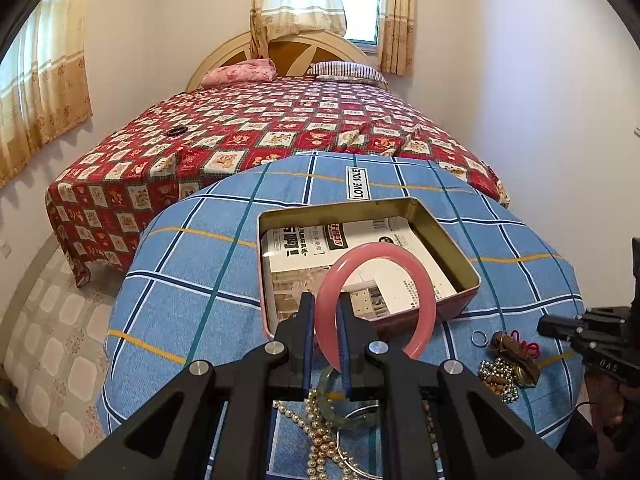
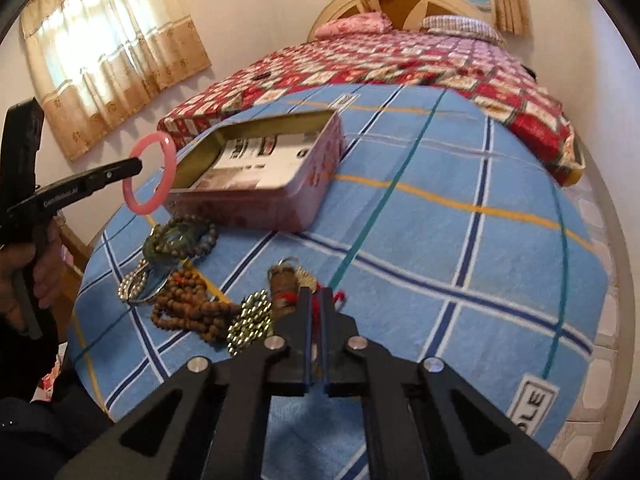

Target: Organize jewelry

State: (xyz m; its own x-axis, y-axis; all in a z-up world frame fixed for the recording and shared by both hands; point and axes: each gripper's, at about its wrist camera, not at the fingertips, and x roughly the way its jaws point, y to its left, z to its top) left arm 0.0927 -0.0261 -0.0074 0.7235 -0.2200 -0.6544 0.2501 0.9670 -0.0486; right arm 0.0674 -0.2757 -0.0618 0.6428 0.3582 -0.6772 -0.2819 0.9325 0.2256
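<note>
My left gripper is shut on a pink bangle and holds it upright in the air just in front of the open tin box. The bangle and left gripper also show in the right wrist view, left of the tin. My right gripper is nearly shut, low over a brown pendant with red cord; whether it grips the cord is unclear. Loose on the blue checked cloth lie brown bead strings, a metal ball chain and a green bangle.
Pearls, a green bangle and a small ring lie under and beside my left gripper. The tin is lined with printed paper. A bed with a red patterned cover stands beyond the table.
</note>
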